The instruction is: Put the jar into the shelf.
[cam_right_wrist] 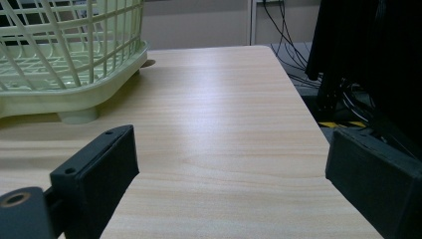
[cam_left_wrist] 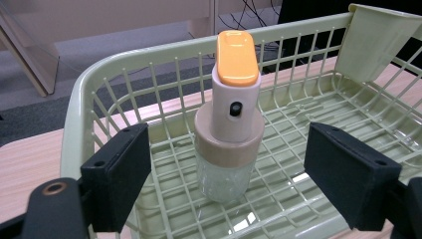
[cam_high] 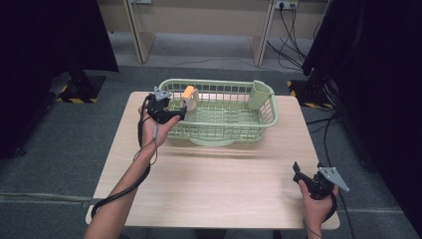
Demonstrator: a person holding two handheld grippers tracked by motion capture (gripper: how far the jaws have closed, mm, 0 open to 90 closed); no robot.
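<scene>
The left gripper is wide open around a small bottle, not touching it. The bottle stands up in the green basket. The right gripper rests wide open, holding nothing, above the tabletop.

No legible text, label, brand or number is showing on any surface in these views. The spray bottle is presenting a plain orange cap and unmarked collar, and the green basket and wooden table are bearing no markings.
</scene>
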